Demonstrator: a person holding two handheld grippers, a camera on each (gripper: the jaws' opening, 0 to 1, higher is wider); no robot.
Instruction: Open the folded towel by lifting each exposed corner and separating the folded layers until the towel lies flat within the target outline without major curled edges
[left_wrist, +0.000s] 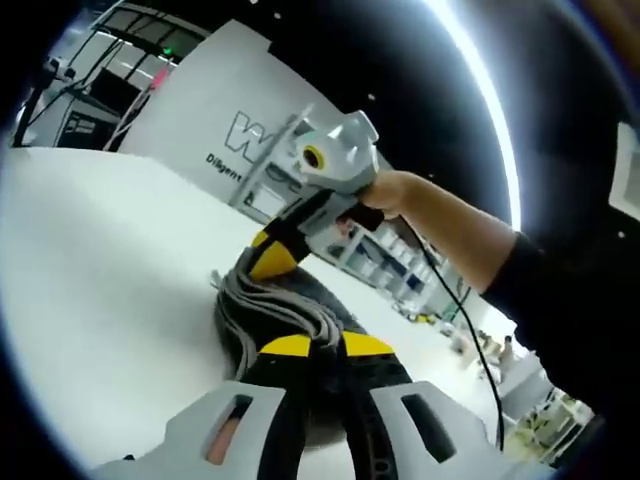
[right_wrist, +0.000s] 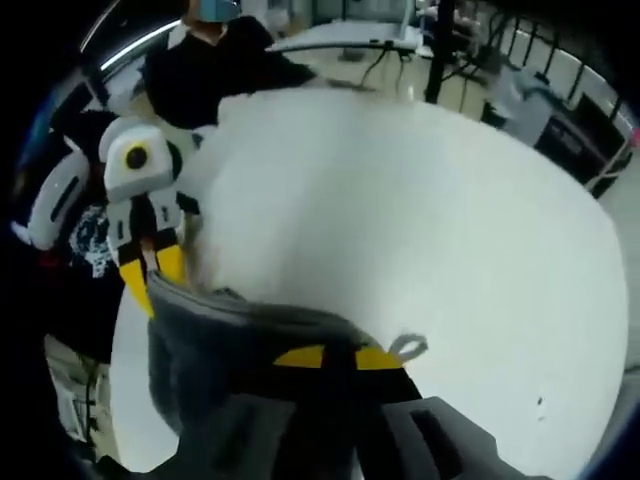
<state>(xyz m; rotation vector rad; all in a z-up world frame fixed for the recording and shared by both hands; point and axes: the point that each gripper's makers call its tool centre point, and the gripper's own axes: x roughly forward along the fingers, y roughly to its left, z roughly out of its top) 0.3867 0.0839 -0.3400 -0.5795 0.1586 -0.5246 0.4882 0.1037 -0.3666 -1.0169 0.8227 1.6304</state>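
In the left gripper view my left gripper (left_wrist: 327, 346) rises from the near edge with its yellow tips pressed together on the grey towel (left_wrist: 265, 318). The towel bunches into ribbed folds just beyond those tips and stretches away to my right gripper (left_wrist: 272, 257), which comes in from the right with its yellow tips pinching the far end of the same cloth. My hand (left_wrist: 395, 192) wraps the handle of that gripper, and a dark sleeve (left_wrist: 565, 290) runs off to the right. A black cable (left_wrist: 462, 300) hangs down from the handle. The towel sits over the white table (left_wrist: 100, 280), which spreads wide to the left. A grey panel (left_wrist: 205, 110) with lettering stands at the far side.

In the right gripper view my right gripper (right_wrist: 340, 358) shows its yellow tips closed on the near edge of the towel (right_wrist: 215, 345), which drapes as a dark grey sheet to the left of the tips. A small loop tag (right_wrist: 408, 347) sticks out just right of the tips. My left gripper (right_wrist: 152, 268) comes in from the left, its yellow tips clamped on the far left corner of the towel. The cloth hangs taut between the two grippers, lifted off the table (right_wrist: 420, 220). A small dark speck (right_wrist: 540, 403) lies on the table at the near right. A person (right_wrist: 215, 70) in dark clothes is at the far side.
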